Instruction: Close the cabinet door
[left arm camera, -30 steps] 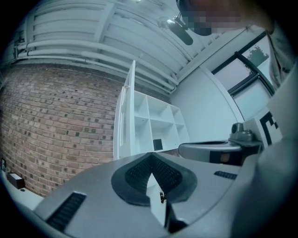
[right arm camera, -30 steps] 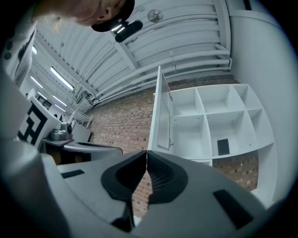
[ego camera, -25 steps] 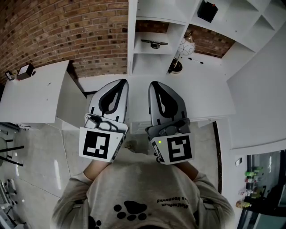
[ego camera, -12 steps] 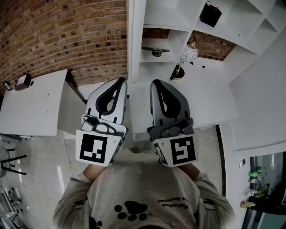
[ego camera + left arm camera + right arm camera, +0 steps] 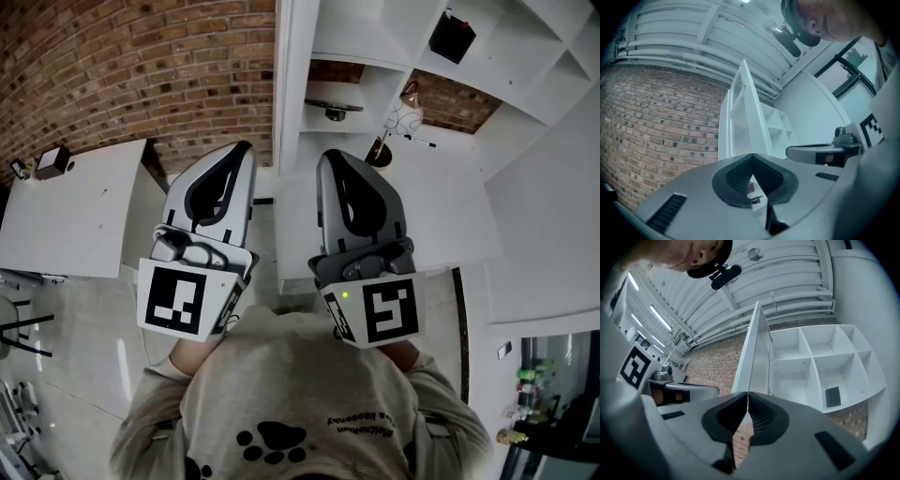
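Now, door (image 5: 291,75): open, edge-on, dead ahead between both grippers.
Left gripper (image 5: 241,150): jaws together, empty, seemingly readied to push.
Right gripper (image 5: 330,159): jaws together, empty, short of the door.

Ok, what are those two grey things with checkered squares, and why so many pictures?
Those are grabbers with two jaws each; a person holds one in each hand. The head view comes from a camera on the person's head, looking down at the left gripper and right gripper. The checkered cubes are part of them. The two gripper views come from small cameras riding on the grippers, looking along their jaws. Both pairs of jaws are shut and hold nothing. Ahead is a white cabinet by a brick wall, its door standing open, edge towards us.
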